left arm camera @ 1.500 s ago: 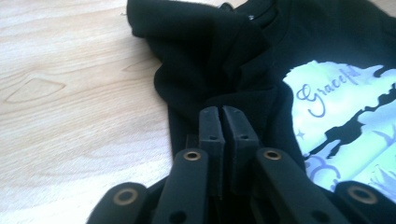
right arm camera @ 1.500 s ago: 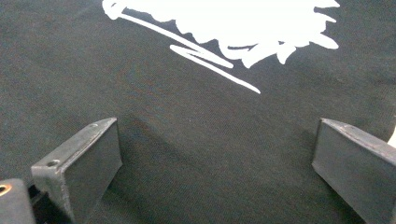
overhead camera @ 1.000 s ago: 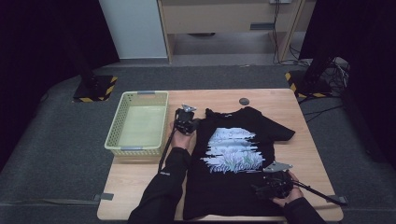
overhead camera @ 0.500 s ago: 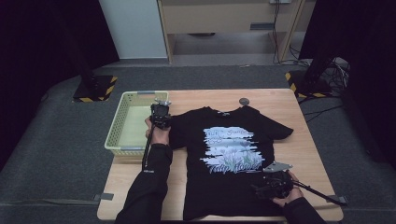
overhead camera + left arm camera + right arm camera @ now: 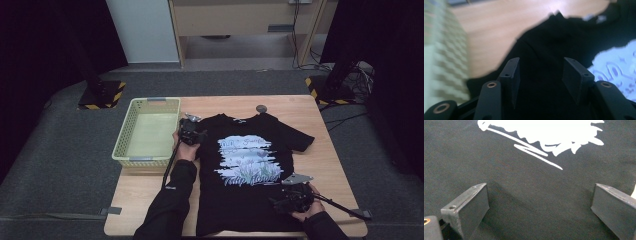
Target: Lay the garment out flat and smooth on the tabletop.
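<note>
Black T-shirt [image 5: 250,170] lies flat, print up, on the table [image 5: 330,165], collar twd the far edge, hem twd the person. Long axis runs near-to-far, roughly down the middle of the table.

Key relation: left gripper [image 5: 191,133] sits right at the shirt's left shoulder/sleeve, w/ the green basket [image 5: 145,131] just beside it on the outer side. In the left gripper view the sleeve cloth [image 5: 541,75] lies directly under and ahead of the jaws, and bare wood shows just past the sleeve edge. So the left hand is the nearer one for that sleeve; the sleeve edge is to the basket side of the jaws.

Left gripper: jaws spread, nothing between them but cloth beneath; can't tell if they touch it (view is blurred). Forearm reaches forward along the shirt's left edge, wrist angled a bit inward.

Right gripper [image 5: 296,199] rests low on the shirt's near right corner, by the hem. Its own view shows the jaws wide apart [image 5: 539,212] over flat black cloth, the white print just ahead. Not pinching anything.

Small dark round thing [image 5: 260,108] sits beyond the collar, apart from both hands.

My read: next move is a pinch at the left sleeve, prob. to fold inward.
</note>
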Available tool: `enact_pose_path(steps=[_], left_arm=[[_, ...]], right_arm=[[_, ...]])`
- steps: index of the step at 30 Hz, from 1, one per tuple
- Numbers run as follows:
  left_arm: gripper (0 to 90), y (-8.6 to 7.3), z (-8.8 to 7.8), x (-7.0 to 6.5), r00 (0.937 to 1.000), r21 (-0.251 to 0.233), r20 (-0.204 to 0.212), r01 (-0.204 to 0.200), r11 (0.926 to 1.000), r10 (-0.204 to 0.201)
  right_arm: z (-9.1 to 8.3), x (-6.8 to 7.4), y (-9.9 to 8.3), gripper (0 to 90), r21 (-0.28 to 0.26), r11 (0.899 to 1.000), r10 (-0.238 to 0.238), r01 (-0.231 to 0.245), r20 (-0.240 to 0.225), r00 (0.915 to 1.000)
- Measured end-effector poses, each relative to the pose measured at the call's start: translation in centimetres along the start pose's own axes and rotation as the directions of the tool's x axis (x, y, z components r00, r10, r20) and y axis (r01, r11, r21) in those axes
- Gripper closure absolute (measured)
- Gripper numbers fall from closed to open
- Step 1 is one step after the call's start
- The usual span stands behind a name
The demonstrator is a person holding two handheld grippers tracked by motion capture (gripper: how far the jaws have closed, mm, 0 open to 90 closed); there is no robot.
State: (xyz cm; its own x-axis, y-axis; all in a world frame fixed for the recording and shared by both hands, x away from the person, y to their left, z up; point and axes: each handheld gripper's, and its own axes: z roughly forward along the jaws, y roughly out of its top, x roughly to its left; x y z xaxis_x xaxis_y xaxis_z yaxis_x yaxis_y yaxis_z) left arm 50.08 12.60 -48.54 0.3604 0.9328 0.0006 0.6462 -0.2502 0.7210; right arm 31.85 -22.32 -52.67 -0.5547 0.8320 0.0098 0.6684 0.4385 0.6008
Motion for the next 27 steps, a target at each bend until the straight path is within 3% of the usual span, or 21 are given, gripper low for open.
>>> enact_pose_path(steps=[3, 8, 18, 27], left_arm=[[47.4, -0.8, 1.5, -0.7, 0.9999, 0.045, 0.017, 0.001, 0.9990, -0.001], [46.5, -1.8, 3.1, -1.4, 0.9997, 0.090, 0.002, -0.024, 0.9957, 0.024], [46.9, -2.0, 3.8, -1.1, 0.9998, 0.051, -0.016, -0.008, 0.9987, 0.008], [43.2, -1.7, 3.7, -0.9, 0.9999, 0.072, -0.008, 0.010, 0.9974, -0.009]], right_arm=[[0.0, 0.0, 0.0, 2.1, 0.000, 1.000, 0.000, 0.000, 0.000, 1.0000], [0.0, 0.0, 0.0, 2.1, 0.000, 1.000, -0.001, 0.001, 0.000, 1.0000], [0.1, -0.1, 0.1, 1.0, 0.001, 1.000, -0.007, 0.007, -0.004, 1.0000], [0.2, -0.1, 0.1, 0.9, 0.003, 1.000, -0.010, 0.010, -0.008, 0.9999]])
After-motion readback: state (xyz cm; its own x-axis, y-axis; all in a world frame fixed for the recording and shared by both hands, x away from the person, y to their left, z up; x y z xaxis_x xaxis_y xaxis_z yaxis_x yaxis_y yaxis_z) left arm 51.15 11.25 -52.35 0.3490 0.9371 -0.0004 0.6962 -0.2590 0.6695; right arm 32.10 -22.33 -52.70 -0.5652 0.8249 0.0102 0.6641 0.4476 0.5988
